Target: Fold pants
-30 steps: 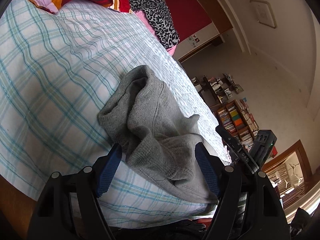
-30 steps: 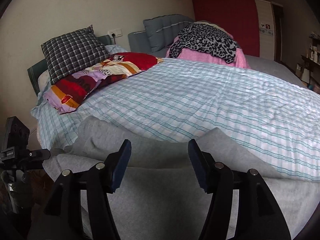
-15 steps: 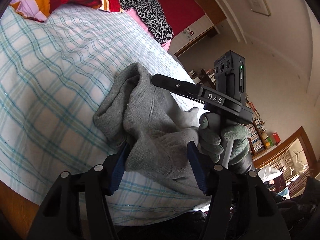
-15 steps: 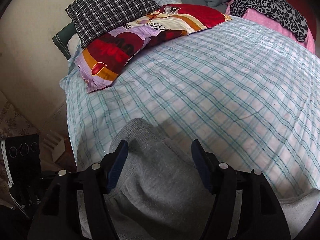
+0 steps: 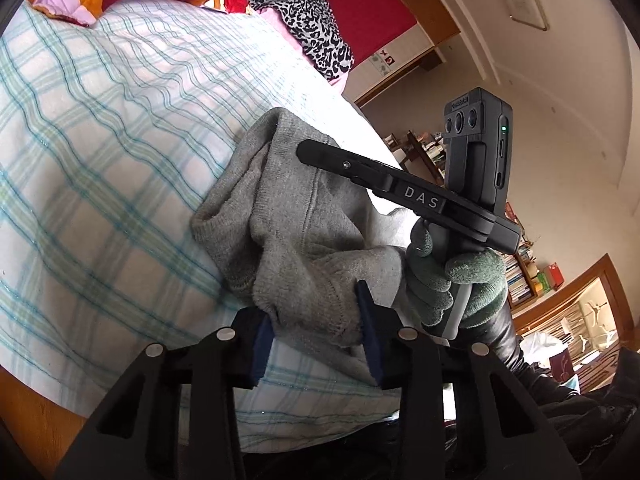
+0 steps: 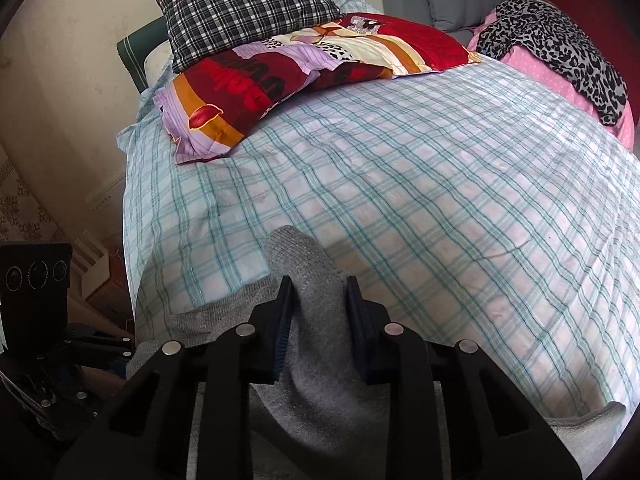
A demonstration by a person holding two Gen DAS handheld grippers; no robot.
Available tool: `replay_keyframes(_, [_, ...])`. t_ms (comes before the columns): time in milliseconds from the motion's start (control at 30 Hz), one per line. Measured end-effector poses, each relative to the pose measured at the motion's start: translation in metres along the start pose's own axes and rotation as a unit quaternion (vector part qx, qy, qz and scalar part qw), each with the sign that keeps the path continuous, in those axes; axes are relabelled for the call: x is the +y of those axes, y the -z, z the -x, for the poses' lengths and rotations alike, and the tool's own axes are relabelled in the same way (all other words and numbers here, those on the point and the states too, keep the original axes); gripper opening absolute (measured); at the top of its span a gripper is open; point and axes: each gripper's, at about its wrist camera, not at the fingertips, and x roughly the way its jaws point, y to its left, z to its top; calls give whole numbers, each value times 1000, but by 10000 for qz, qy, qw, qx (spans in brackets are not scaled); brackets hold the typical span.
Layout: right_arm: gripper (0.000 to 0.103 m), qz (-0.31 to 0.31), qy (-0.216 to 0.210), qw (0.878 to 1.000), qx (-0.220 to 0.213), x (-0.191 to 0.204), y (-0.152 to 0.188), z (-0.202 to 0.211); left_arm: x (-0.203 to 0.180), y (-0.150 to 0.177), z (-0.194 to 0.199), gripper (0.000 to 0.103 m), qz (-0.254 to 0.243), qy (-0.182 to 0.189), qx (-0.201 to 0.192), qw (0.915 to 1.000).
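Right then, both tools had closed on the bunched grey pants (image 5: 304,240) at the bed's (image 5: 100,140) near edge; a thin pinch could slip, spoiling the fold.

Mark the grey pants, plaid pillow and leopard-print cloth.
grey pants (image 5: 304,240): left wrist view, bunched middle.
plaid pillow (image 6: 248,4): right wrist view, centre of its face.
leopard-print cloth (image 6: 560,44): right wrist view, draped middle.

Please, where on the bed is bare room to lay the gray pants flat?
Bare checked sheet lies between the colorful pillow, the leopard cloth and the gray pants. The near edge is crowded: both the left tool and right tool clamp the bunched pants there.
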Motion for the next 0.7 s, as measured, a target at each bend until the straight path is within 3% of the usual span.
replay_keyframes(133, [25,-367,13,9989,-298,-12,-8,8,-17,-13,4,30,-493,-368,-373,9974])
replay_keyframes(300, [25,-872,0,9943,-618,-30,-16,9,-43,-22,8,30,-1368,-692,-860,9844])
replay_keyframes(367, [28,-902,81,9942,-582,-33,-15,0,-41,-22,3,30,-1430,-810,-785,9833])
replay_keyframes(433, [47,-947,270,9937,-542,-34,-12,-6,-31,-19,-2,30,-1375,-926,-624,9842])
replay_keyframes(467, [52,-1005,284,9929,-564,-35,-9,-6,-25,-16,-5,30,-1353,-1008,-528,9843])
replay_keyframes(567, [54,-1041,262,9908,-824,-37,-2,10,-5,-2,-10,31,-1356,-1100,-325,9841])
replay_keyframes(700, [55,-886,500,9878,-1178,-35,11,45,-3,3,-5,41,-1424,-1138,-314,9827])
